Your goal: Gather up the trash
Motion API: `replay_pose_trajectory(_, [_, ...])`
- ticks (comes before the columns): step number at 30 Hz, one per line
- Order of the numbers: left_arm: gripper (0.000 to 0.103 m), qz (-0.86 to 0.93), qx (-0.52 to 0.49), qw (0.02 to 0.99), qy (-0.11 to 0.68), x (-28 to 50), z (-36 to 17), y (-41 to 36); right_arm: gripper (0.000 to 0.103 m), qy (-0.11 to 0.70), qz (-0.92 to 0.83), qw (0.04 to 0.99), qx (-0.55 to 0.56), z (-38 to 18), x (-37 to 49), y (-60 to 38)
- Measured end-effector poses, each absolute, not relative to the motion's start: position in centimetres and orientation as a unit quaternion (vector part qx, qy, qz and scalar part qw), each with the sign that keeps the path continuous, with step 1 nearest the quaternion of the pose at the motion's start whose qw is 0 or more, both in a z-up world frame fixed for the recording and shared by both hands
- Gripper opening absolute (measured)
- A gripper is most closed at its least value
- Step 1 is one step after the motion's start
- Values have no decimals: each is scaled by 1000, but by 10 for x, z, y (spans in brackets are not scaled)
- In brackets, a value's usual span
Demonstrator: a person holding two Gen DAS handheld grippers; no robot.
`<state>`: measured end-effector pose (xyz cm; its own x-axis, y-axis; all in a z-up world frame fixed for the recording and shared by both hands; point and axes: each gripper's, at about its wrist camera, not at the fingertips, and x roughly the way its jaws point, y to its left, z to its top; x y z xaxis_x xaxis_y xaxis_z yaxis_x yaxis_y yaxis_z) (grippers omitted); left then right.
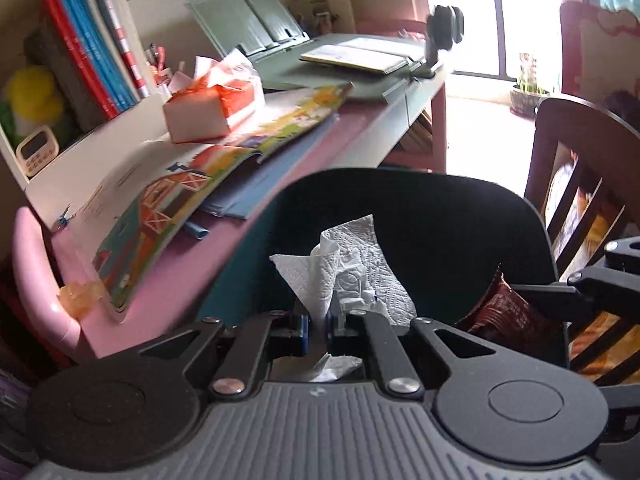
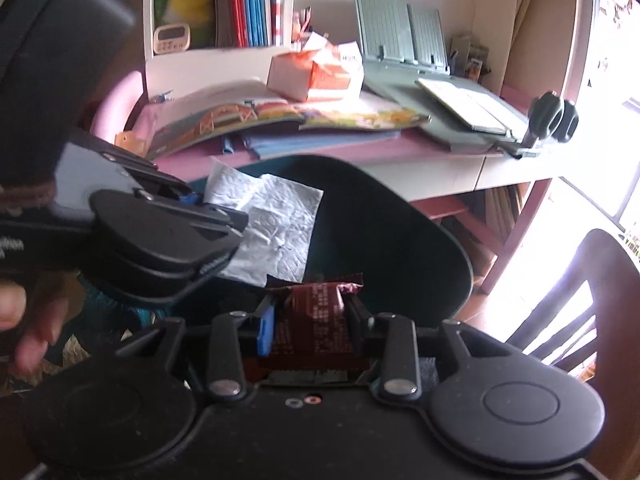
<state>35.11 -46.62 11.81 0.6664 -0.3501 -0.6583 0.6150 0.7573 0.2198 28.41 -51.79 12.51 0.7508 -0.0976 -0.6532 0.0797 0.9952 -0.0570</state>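
Note:
My left gripper (image 1: pixel 320 320) is shut on a crumpled white paper towel (image 1: pixel 352 272) and holds it over the open mouth of a dark teal trash bin (image 1: pixel 532 216). The towel (image 2: pixel 272 224) and the left gripper (image 2: pixel 224 212) also show in the right wrist view. My right gripper (image 2: pixel 310 316) is shut on a dark red snack wrapper (image 2: pixel 316 312), held at the bin's (image 2: pixel 456 248) near rim. The wrapper (image 1: pixel 504 312) shows at the right in the left wrist view. An amber scrap (image 1: pixel 80 294) lies on the pink desk corner.
The pink desk (image 1: pixel 320 152) carries a picture book (image 1: pixel 192 200), an orange tissue pack (image 1: pixel 216 108), a green book stand (image 1: pixel 256 24) and an open book (image 1: pixel 360 56). A shelf of books (image 1: pixel 88 60) stands behind. A dark wooden chair (image 2: pixel 592 312) is at the right.

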Motion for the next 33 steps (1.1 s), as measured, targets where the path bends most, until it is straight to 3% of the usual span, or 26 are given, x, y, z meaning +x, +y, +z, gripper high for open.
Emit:
replay_pose_trajectory(6, [8, -284, 230, 873, 323, 346, 102, -476, 39, 360, -49, 932, -11, 117, 282, -520])
replay_pose_trajectory(10, [10, -284, 216, 871, 338, 345, 99, -475, 48, 363, -52, 930, -5, 115, 280, -523])
replay_pose_trajectory(13, [15, -285, 209, 872, 338, 344, 99, -473, 49, 358, -53, 932, -3, 115, 277, -523])
replay_pose_trajectory(16, [34, -282, 196, 878, 334, 342, 102, -466, 51, 354, -54, 934, 1, 117, 273, -521])
replay_pose_trajectory(19, [75, -276, 175, 887, 327, 340, 107, -456, 53, 350, -53, 935, 2, 119, 268, -519])
replay_pose_trajectory(20, [78, -274, 168, 891, 320, 337, 110, -452, 53, 348, -53, 936, 0, 121, 266, -518])
replay_pose_trajectory(33, [81, -290, 141, 908, 268, 287, 152, -400, 59, 300, -48, 953, 17, 153, 216, -505])
